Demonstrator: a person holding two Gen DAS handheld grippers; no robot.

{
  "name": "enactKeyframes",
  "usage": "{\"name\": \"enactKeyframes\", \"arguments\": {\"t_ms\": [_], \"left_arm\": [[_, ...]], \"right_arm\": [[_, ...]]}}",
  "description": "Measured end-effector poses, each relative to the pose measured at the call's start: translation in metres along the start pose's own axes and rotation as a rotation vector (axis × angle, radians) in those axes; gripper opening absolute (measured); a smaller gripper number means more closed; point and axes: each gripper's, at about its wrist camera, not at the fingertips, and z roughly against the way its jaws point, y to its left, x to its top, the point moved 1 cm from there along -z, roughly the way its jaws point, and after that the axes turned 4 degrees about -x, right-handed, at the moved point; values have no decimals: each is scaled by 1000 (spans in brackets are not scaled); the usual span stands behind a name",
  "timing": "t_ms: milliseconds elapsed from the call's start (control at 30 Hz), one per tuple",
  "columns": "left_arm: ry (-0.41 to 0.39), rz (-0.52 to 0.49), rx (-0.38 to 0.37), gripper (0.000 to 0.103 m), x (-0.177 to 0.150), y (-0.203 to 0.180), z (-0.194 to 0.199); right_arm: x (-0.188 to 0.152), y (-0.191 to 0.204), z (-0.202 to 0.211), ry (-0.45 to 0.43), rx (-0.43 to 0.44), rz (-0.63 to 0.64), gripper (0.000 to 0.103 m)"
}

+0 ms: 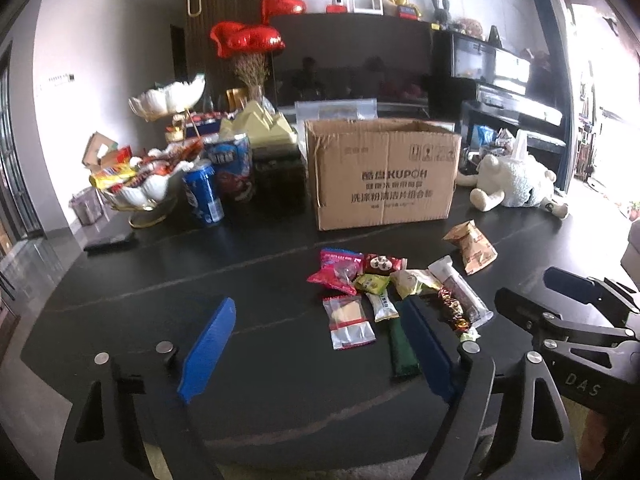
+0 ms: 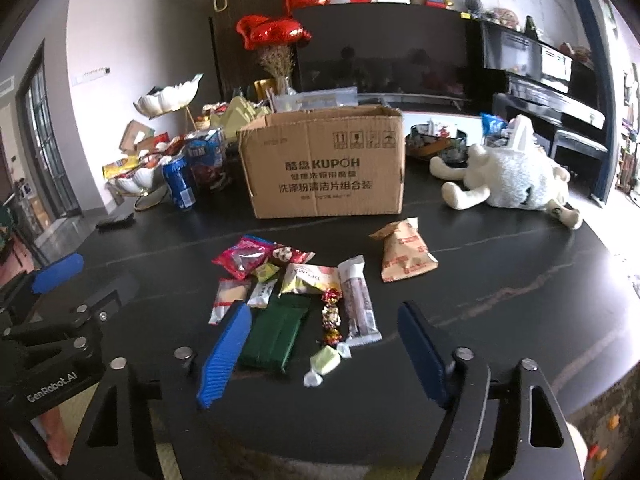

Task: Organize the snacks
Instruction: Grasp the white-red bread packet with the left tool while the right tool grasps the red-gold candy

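Several loose snack packets lie on the dark table (image 1: 160, 272) in front of an open cardboard box (image 1: 384, 172) (image 2: 324, 168): a pink packet (image 2: 240, 258), a green bar (image 2: 276, 332), a long brown bar (image 2: 358, 300), a tan bag (image 2: 404, 256) (image 1: 472, 246) and small candies (image 2: 326, 360). My left gripper (image 1: 320, 344) is open and empty, above the table just short of the pile. My right gripper (image 2: 324, 348) is open and empty, with the green bar and candies between its fingers' line of sight.
A white tiered bowl (image 1: 144, 188) full of snacks, a blue can (image 1: 204, 192) and a blue tub (image 1: 234, 164) stand left of the box. A plush sheep (image 2: 512, 180) lies at the right. A dark phone-like slab (image 1: 108, 240) lies at the left.
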Motion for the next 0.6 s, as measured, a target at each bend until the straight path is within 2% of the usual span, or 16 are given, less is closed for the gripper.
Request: {"name": "enactKeyframes", "arguments": {"t_ms": [333,600], "left_arm": [[134,39,-33,71,-9,3,-64],[226,70,-56,66,-19,2,-100]], "right_arm": [[-7,4,-56,91,24,21,56],[-13,2,-83,152,33,16,44]]}}
